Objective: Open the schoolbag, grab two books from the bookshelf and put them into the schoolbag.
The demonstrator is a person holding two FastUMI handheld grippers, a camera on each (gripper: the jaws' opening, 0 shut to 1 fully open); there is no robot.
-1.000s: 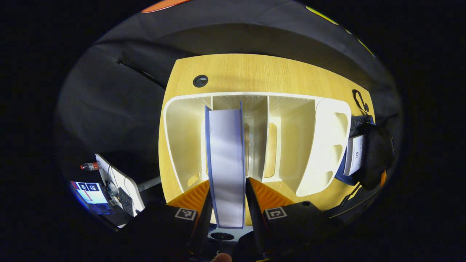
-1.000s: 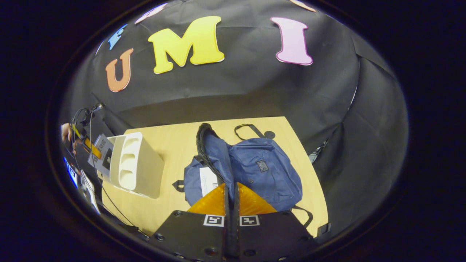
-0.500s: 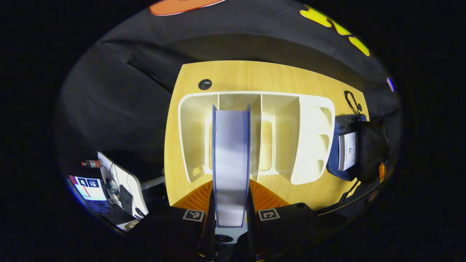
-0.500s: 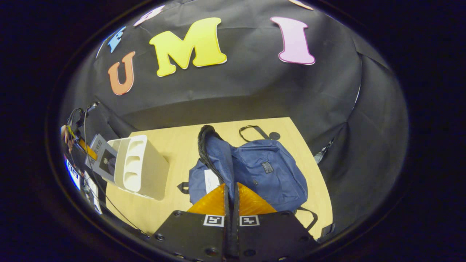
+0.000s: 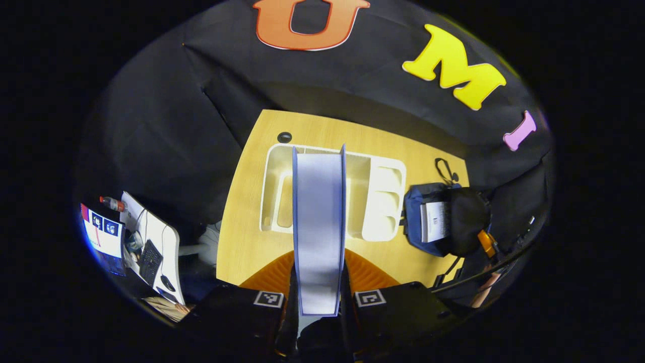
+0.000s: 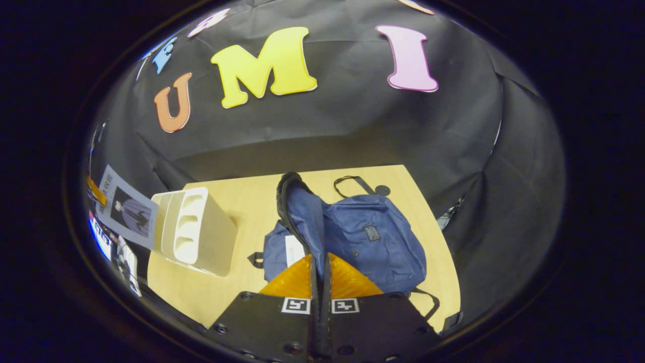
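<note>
Left gripper (image 5: 319,290) clamps a book (image 5: 319,227) by its near end, both fingers on the covers; it stands edge-up above the shelf (image 5: 375,201). Looks stiff, light; may sag if held far out. Right gripper (image 6: 320,275) pinches the bag (image 6: 373,237) flap, holding the mouth open on the table (image 6: 242,201).

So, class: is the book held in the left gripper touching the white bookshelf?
Apart. In the right gripper view, the book hangs in the air up and to the side of the bookshelf, with dark wall showing beneath it. The left gripper is clamped on it.
</note>
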